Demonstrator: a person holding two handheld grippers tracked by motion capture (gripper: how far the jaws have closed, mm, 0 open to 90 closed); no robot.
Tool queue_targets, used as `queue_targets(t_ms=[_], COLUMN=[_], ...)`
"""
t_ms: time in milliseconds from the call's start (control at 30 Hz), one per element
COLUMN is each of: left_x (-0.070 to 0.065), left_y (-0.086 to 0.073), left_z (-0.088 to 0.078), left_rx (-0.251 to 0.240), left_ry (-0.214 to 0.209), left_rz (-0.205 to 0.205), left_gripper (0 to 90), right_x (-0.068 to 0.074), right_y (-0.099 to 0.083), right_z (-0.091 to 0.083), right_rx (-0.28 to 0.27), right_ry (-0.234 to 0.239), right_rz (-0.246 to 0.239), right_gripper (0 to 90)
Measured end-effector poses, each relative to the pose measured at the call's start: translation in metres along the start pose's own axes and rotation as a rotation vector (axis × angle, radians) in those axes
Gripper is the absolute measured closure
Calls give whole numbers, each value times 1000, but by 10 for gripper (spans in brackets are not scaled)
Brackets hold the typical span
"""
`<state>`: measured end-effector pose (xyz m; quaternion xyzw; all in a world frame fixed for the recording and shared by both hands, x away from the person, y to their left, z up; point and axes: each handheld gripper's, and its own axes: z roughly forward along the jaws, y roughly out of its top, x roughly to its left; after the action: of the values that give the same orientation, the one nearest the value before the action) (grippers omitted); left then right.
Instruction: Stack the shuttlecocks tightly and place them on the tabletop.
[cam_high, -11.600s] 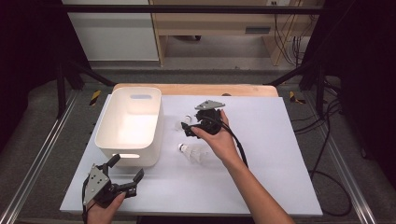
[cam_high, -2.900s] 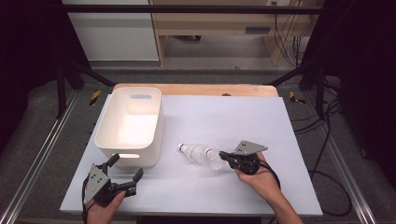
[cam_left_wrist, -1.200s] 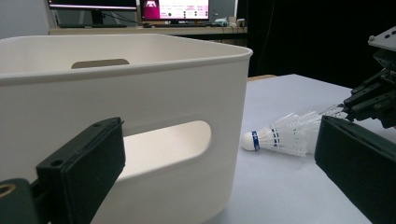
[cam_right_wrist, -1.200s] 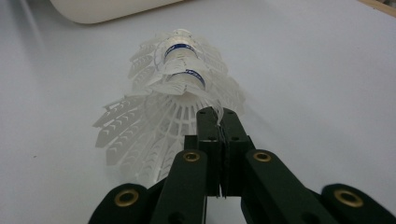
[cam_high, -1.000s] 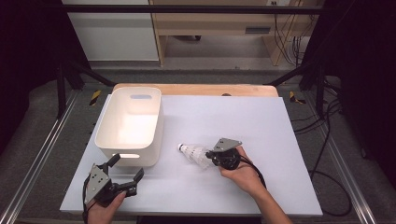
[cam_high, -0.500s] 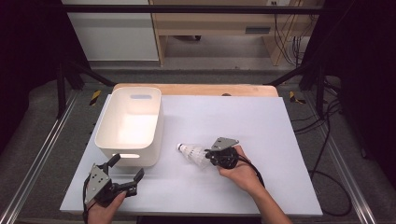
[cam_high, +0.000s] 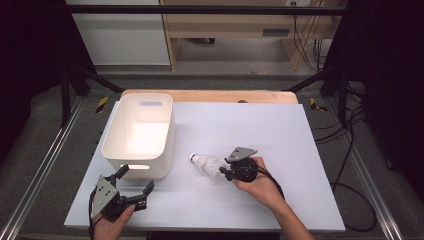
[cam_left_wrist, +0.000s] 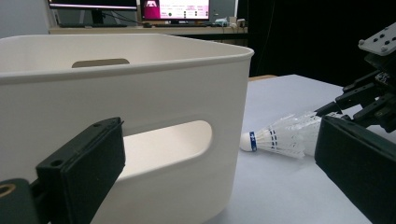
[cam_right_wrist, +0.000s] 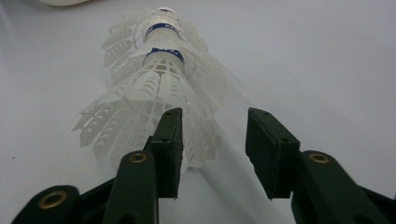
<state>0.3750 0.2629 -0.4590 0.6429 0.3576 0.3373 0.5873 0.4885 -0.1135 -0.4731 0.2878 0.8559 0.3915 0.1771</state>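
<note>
Right gripper (cam_high: 226, 172) jaws have just been opening, parted behind stacked shuttlecocks (cam_high: 206, 163) lying right of the bin (cam_high: 140, 134). Left gripper (cam_high: 134, 186), jaws open, sits before the bin.

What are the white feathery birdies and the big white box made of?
The stacked white shuttlecocks look like thin moulded plastic: their skirts show a regular, see-through lattice, though real feather cannot be ruled out. Blue bands ring their rounded noses. The white rectangular bin looks like smooth, matte plastic, with rounded corners, a rolled rim and cut-out handles.
</note>
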Motion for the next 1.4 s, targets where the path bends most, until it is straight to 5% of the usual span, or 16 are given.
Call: queue_targets(t_ms=[733,1400], left_x=[0,0], left_y=[0,0], left_z=[-1,-1], left_rx=[-1,-3], left_ry=[3,3], left_rz=[-1,0], left_gripper=[18,17], right_x=[-7,-14], right_y=[-17,-32], right_z=[-26,-44], right_rx=[10,20], right_ry=[-78,-86], right_rz=[58,167], right_gripper=[288,104])
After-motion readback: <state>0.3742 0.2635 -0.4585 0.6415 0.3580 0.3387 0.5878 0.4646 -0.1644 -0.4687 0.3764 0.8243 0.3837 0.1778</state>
